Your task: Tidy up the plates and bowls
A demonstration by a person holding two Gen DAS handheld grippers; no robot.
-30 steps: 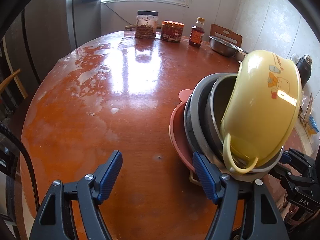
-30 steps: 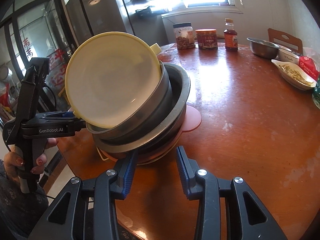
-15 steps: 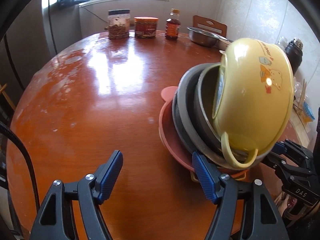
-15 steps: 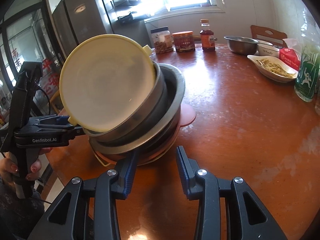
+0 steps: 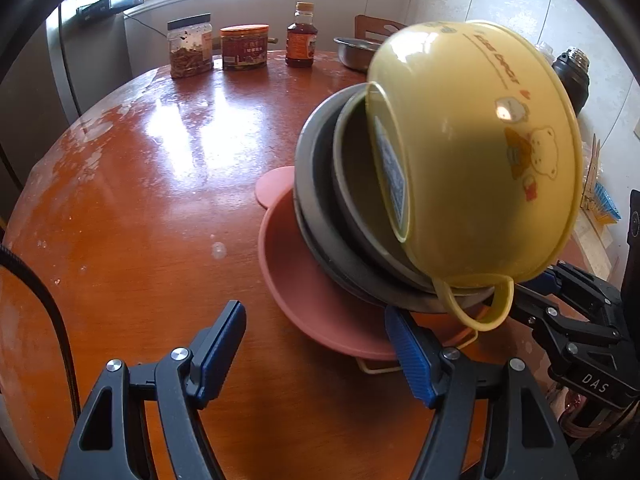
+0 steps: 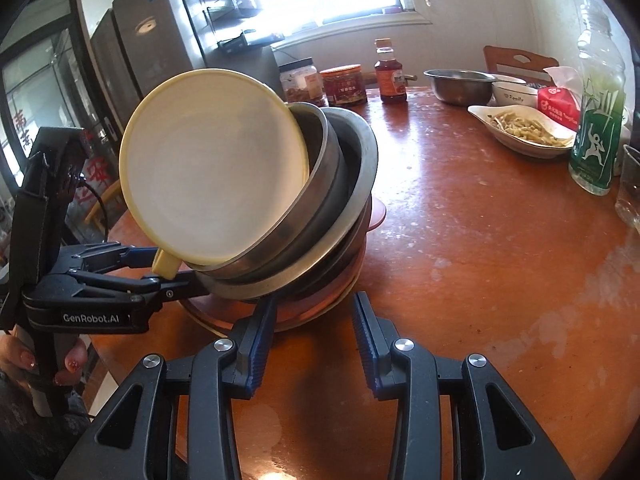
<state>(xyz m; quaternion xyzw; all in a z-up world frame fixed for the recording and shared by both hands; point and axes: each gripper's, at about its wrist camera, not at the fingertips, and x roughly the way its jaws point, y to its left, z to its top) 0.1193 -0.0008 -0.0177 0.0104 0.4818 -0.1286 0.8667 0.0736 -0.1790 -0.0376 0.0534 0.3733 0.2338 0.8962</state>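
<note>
A tilted stack stands on the round wooden table (image 5: 160, 200). A yellow bowl (image 5: 480, 160) (image 6: 212, 184) with a loop handle leans in nested steel bowls (image 5: 320, 184) (image 6: 344, 184), which rest on a pink bowl (image 5: 304, 280) and flat plates. My left gripper (image 5: 316, 352) (image 6: 176, 276) is open, with only table and the pink rim between its fingers. Its right finger reaches the stack's lower edge. My right gripper (image 6: 314, 320) (image 5: 524, 292) stands open on the opposite side, and the bottom plates' rim pokes between its fingertips.
Two jars (image 5: 190, 46), a sauce bottle (image 5: 301, 36) and a steel basin (image 5: 354, 52) line the far edge. A dish of food (image 6: 524, 128), a green bottle (image 6: 598, 120) and a glass (image 6: 630, 188) stand at the right. A hand (image 6: 40, 364) holds the left gripper near the table's edge.
Both grippers have shifted across the table with the stack staying against them, and the far jars slid left in both views. The yellow bowl has turned and shows more of its base.
</note>
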